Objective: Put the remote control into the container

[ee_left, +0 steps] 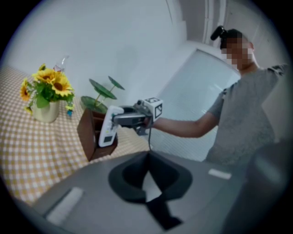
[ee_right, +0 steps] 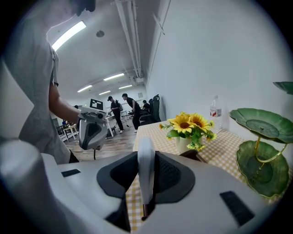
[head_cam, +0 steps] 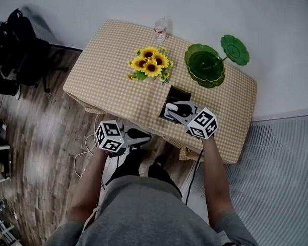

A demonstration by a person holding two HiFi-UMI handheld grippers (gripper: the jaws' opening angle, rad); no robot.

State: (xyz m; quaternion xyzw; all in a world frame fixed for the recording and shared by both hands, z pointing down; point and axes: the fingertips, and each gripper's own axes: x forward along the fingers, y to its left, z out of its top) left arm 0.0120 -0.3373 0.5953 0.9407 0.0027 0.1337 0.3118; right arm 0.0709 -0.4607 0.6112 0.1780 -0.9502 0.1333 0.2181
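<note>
Head view, right arm [head_cam: 213,163] extended, right tool [head_cam: 170,112] holding remote control [ee_left: 106,130] at container [head_cam: 178,93]

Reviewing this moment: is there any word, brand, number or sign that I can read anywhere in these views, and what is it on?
No text can be read in any view.
Water bottle: red label, print too small to read.
Remote control: screen and buttons too blurred to read.
Left marker cube and right marker cube: black-and-white square patterns only, no letters or numbers.
</note>
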